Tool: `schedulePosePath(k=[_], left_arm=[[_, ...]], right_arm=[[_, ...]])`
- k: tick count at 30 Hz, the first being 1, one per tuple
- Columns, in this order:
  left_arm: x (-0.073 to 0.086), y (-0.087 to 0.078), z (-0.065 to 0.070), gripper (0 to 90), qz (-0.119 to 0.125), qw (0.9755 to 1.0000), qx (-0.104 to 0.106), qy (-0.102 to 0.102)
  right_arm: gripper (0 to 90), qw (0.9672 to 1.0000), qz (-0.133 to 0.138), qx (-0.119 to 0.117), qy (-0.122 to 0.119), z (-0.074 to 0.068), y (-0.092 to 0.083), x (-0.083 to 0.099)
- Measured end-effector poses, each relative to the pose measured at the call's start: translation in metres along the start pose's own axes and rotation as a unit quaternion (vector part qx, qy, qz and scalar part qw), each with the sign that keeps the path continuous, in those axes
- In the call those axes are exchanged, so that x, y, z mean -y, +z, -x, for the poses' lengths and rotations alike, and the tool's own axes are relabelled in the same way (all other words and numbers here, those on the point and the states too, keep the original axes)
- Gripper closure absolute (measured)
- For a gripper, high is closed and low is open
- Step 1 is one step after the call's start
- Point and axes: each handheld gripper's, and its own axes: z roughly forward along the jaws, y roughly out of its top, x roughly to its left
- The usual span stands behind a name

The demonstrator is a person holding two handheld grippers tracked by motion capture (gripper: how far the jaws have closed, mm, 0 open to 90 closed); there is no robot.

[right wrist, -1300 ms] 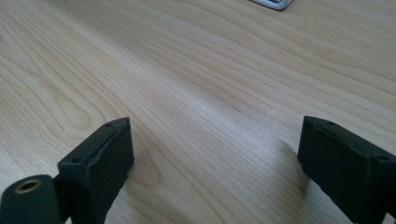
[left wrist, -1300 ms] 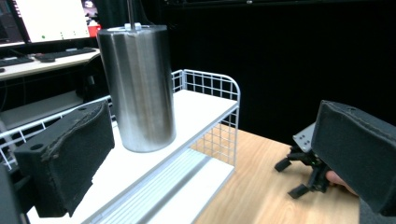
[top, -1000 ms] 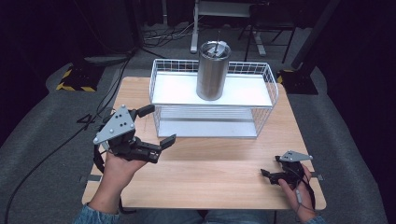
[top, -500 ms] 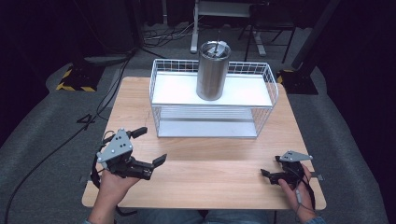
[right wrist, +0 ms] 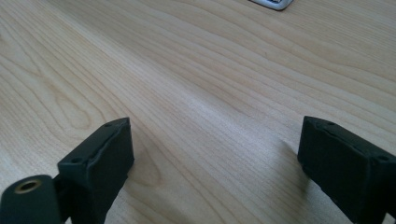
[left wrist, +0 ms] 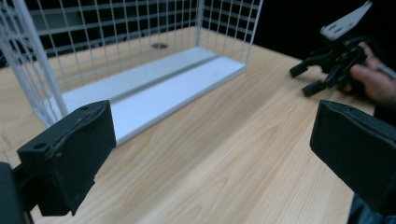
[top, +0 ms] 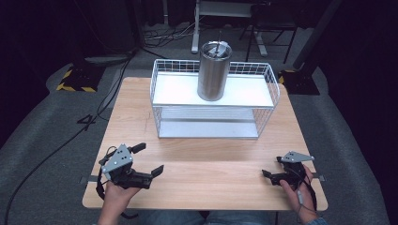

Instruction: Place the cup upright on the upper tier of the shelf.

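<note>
Altogether one white two-tier wire shelf rack (top: 213, 105) stands on the light wooden table (top: 202, 173), and it serves as the landmark. One tall brushed-steel tumbler with a lid and straw (top: 214, 70) stands upright on the rack's upper white shelf, near its middle. Two hand-held black grippers lie on the person's side of the rack, one in each hand.

The left gripper (top: 146, 161) is well in front of the rack's left front corner, held by the left hand (top: 115, 197) near the table's front edge. Its jaws stand wide apart with nothing between them; in the left gripper view they frame bare wood, with the rack's lower white shelf (left wrist: 154, 93) ahead and to the left.

The right gripper (top: 272, 169) is well in front of the rack's right front corner, held by the right hand (top: 298, 192). Its jaws are also spread and empty; in the right gripper view only wood grain lies between them, and a corner of the rack's base (right wrist: 273, 3) shows at the top edge. The tumbler is well apart from both grippers.
</note>
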Motion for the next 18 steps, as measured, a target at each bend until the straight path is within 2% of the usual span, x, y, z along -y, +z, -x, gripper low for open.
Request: schedulePosePath(k=[2,4,5,8,12,16,18], left_arm=[[0.007,0.003,-0.002,1.1,-0.004,1.0000,0.001,-0.007],[0.009,0.004,-0.004,1.3,-0.008,1.0000,-0.001,-0.004],[0.015,0.006,-0.005,1.5,-0.017,0.9998,-0.010,-0.003],[0.022,0.011,-0.007,2.1,-0.036,0.9992,-0.018,0.004],[0.029,0.016,-0.008,2.3,-0.059,0.9979,-0.024,0.011],[0.035,0.021,-0.010,2.5,-0.079,0.9964,-0.029,0.008],[0.037,0.023,-0.010,2.5,-0.095,0.9949,-0.034,0.007]], right_arm=[[11.1,1.0000,0.000,0.000,0.000,0.000,0.000,0.000],[11.1,1.0000,0.000,0.000,0.000,0.000,0.000,0.000],[11.1,1.0000,0.000,0.000,0.000,0.000,0.000,0.000],[11.1,1.0000,0.000,0.000,0.000,0.000,0.000,0.000],[11.1,1.0000,0.000,0.000,0.000,0.000,0.000,0.000],[11.1,1.0000,0.000,0.000,0.000,0.000,0.000,0.000],[11.1,1.0000,0.000,0.000,0.000,0.000,0.000,0.000]])
